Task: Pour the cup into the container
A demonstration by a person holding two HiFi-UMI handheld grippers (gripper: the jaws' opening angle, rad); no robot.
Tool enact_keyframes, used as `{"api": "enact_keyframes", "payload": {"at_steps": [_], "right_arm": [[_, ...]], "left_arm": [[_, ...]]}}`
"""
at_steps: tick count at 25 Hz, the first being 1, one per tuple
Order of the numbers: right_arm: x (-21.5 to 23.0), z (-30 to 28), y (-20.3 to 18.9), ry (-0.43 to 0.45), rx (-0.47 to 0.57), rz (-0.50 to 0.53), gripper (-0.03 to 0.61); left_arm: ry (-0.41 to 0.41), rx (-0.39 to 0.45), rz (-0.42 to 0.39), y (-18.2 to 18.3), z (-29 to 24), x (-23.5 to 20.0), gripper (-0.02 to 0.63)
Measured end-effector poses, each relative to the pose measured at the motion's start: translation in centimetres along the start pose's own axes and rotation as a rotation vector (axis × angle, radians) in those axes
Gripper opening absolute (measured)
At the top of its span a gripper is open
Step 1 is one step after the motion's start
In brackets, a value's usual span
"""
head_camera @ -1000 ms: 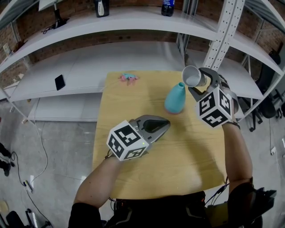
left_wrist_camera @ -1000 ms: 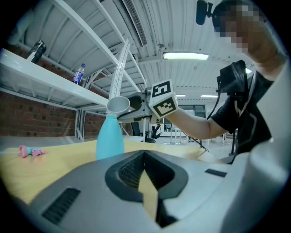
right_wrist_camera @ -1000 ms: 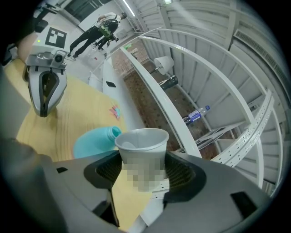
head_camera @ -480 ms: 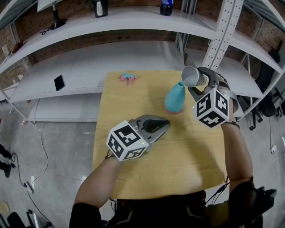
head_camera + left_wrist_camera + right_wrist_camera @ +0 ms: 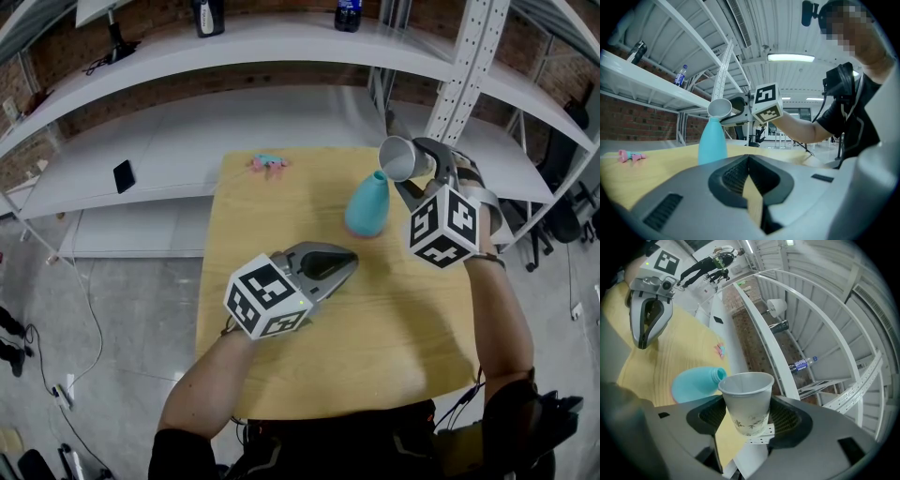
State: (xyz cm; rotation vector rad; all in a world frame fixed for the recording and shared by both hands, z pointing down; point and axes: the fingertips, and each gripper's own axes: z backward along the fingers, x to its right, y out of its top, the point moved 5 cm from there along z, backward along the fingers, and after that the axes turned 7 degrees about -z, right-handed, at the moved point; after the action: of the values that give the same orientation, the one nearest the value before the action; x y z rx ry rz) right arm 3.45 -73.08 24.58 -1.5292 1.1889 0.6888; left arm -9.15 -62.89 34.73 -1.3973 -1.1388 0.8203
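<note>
A teal narrow-necked container (image 5: 367,206) stands upright at the far right of the wooden table (image 5: 394,328). My right gripper (image 5: 412,173) is shut on a white paper cup (image 5: 401,157), held tipped on its side just right of and slightly above the container's mouth. In the right gripper view the cup (image 5: 746,399) sits between the pads, its rim close to the container (image 5: 696,383); I see nothing inside it. My left gripper (image 5: 349,262) rests low over the table's middle, shut and empty. From the left gripper view the cup (image 5: 720,107) hangs right at the top of the container (image 5: 712,143).
A small pink and blue item (image 5: 270,163) lies at the table's far left corner. White shelves curve behind the table, with a phone (image 5: 126,172) on the lower one and bottles (image 5: 348,14) on the upper. A perforated post (image 5: 469,66) rises behind the right gripper.
The right gripper and cup have drifted slightly left, bringing the rim closer over the container's mouth. The left gripper has stayed put.
</note>
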Motion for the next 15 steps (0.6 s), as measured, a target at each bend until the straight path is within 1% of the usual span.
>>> {"api": "enact_keyframes", "payload": {"at_steps": [15], "right_arm": [[-0.06,-0.06,0.27,-0.011,-0.007,0.03,0.296]], "left_arm": [[-0.006,-0.001,-0.002,-0.07,0.0,0.02,0.002]]}}
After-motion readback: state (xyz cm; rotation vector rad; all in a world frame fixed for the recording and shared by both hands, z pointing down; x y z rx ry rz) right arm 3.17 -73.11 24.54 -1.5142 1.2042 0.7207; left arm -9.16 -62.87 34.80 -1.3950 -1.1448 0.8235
